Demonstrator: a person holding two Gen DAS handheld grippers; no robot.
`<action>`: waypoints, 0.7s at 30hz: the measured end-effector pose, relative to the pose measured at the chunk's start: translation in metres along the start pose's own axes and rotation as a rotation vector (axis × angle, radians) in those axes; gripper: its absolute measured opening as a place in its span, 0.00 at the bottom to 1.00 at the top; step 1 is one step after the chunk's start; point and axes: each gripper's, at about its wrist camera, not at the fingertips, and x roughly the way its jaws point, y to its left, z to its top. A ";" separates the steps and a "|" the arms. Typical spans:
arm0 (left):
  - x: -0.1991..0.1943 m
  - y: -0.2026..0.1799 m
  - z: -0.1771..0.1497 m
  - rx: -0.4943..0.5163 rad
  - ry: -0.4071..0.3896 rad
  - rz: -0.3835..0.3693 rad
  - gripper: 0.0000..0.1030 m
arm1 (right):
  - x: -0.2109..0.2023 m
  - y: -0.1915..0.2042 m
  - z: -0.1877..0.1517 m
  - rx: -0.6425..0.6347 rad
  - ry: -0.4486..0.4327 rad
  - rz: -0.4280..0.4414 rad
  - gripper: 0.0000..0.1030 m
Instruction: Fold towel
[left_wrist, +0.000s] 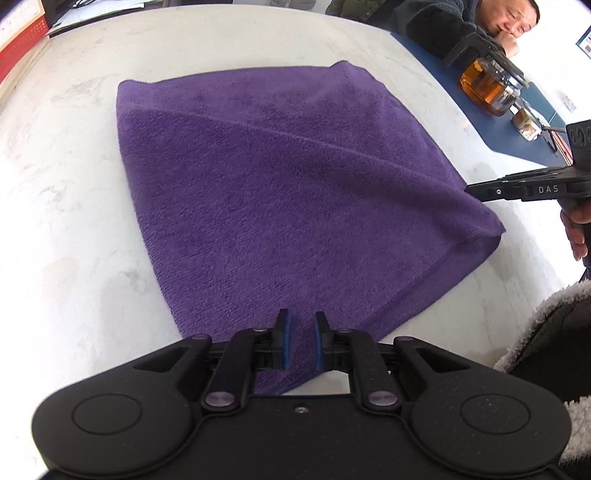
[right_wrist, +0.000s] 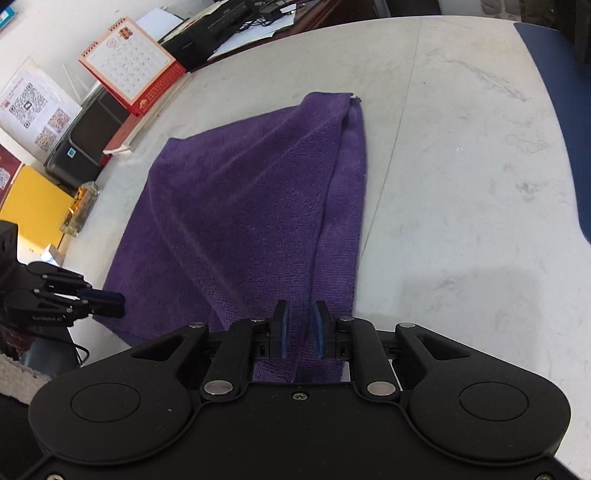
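A purple towel (left_wrist: 280, 192) lies on the white marble table (left_wrist: 74, 206), folded double, with a raised crease across it. My left gripper (left_wrist: 301, 325) sits over the towel's near corner with its jaws a little apart and towel between them. In the right wrist view the towel (right_wrist: 240, 221) has an upper layer lifted into a ridge. My right gripper (right_wrist: 300, 314) holds that near corner between its narrow-set blue pads. The right gripper also shows in the left wrist view (left_wrist: 480, 192), at the towel's right edge. The left gripper shows in the right wrist view (right_wrist: 107, 299) at the towel's left corner.
A seated man (left_wrist: 491, 22) leans on the far right of the table by a glass teapot (left_wrist: 487, 88) on a blue mat (left_wrist: 517, 129). A red desk calendar (right_wrist: 133, 66), a black printer (right_wrist: 85, 144) and a yellow folder (right_wrist: 33, 210) line the left edge.
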 end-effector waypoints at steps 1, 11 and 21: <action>-0.001 -0.001 -0.002 0.006 0.004 0.003 0.11 | 0.002 0.004 -0.001 -0.021 0.003 -0.010 0.13; -0.004 0.001 -0.008 0.000 0.003 -0.005 0.11 | 0.011 0.025 0.001 -0.150 -0.015 -0.084 0.13; -0.005 0.004 -0.009 -0.017 -0.001 -0.025 0.11 | 0.004 0.025 0.002 -0.148 -0.014 -0.012 0.05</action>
